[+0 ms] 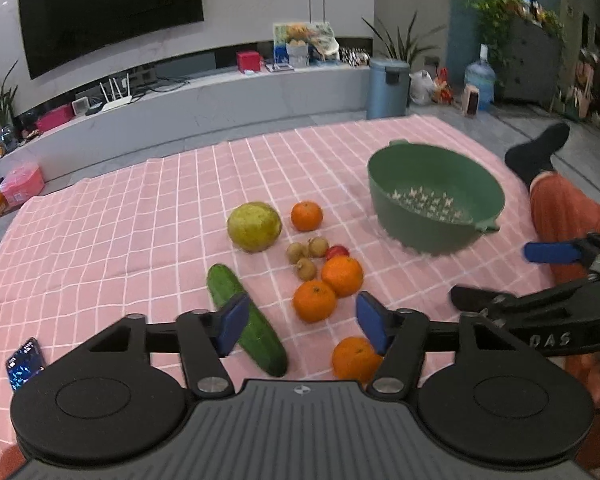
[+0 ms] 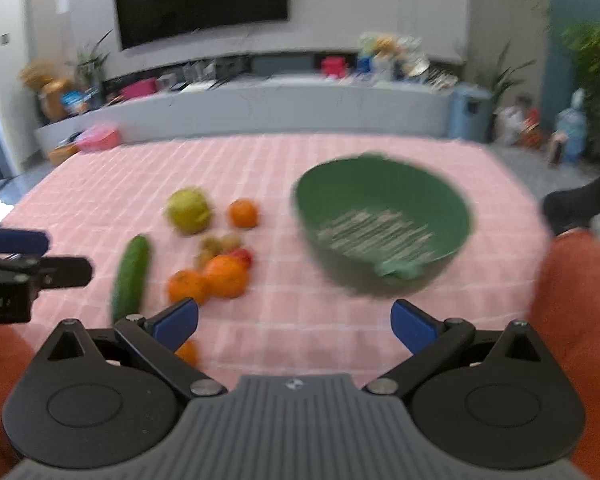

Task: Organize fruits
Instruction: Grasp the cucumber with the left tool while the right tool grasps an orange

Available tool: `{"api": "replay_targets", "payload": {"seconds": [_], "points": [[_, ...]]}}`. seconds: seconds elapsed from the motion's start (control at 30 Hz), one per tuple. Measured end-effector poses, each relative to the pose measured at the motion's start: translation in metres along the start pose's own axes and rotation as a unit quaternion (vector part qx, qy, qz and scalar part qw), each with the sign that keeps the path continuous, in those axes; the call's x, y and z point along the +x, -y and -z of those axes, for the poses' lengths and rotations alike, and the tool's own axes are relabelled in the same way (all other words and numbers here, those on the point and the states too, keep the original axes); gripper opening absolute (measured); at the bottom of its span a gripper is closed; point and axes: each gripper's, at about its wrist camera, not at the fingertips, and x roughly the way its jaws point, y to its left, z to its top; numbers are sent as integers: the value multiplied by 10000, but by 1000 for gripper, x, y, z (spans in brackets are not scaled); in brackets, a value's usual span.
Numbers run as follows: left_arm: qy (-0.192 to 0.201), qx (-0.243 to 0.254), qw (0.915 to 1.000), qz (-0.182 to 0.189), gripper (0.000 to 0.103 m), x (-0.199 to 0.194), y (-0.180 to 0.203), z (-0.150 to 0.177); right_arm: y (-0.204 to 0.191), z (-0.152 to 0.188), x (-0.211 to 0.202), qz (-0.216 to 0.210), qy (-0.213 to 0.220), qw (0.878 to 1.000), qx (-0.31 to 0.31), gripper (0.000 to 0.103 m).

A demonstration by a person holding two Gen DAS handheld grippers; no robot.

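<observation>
On the pink checked cloth (image 1: pixel 120 240) lie a yellow-green round fruit (image 1: pixel 254 226), several oranges (image 1: pixel 314 301), small brown longans (image 1: pixel 306 269), a small red fruit (image 1: pixel 337 251) and a cucumber (image 1: pixel 246 316). An empty green colander bowl (image 1: pixel 436 196) stands to the right, also in the right wrist view (image 2: pixel 384 220). My left gripper (image 1: pixel 302 326) is open and empty, above the cucumber and the nearest oranges. My right gripper (image 2: pixel 294 322) is open and empty over bare cloth, in front of the bowl; it also shows in the left wrist view (image 1: pixel 504 276).
A phone (image 1: pixel 25 364) lies on the cloth at the near left. A person's leg in orange trousers (image 1: pixel 560 208) with a black sock rests at the right edge. Behind the cloth run a low grey TV bench (image 1: pixel 220 96) and a blue bin (image 1: pixel 388 88).
</observation>
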Motion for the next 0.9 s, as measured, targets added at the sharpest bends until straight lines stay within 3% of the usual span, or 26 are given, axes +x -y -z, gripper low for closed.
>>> {"api": "replay_targets", "payload": {"seconds": [0.13, 0.3, 0.37, 0.5, 0.73, 0.87, 0.9], "points": [[-242, -156, 9996, 74, 56, 7, -16, 0, -23, 2, 19, -430, -302, 9985, -174, 81], [-733, -763, 9938, 355, 55, 30, -41, -1, -46, 4, 45, -689, -650, 9948, -368, 63], [-864, -980, 9906, 397, 55, 41, -47, 0, -51, 5, 57, -762, -826, 9930, -374, 61], [-953, -962, 9907, 156, 55, 62, -46, 3, -55, 8, 74, -930, -1116, 9890, -283, 61], [-1157, -1315, 9845, 25, 59, 90, -58, 7, -59, 12, 96, -1049, -1328, 9854, -198, 59], [-1220, -1427, 9822, 8, 60, 102, -65, 5, -59, 9, 97, -1265, -1351, 9826, -152, 42], [-1242, -1443, 9817, -22, 60, 105, -66, 3, -58, 7, 96, -1283, -1365, 9822, -154, 42]]}}
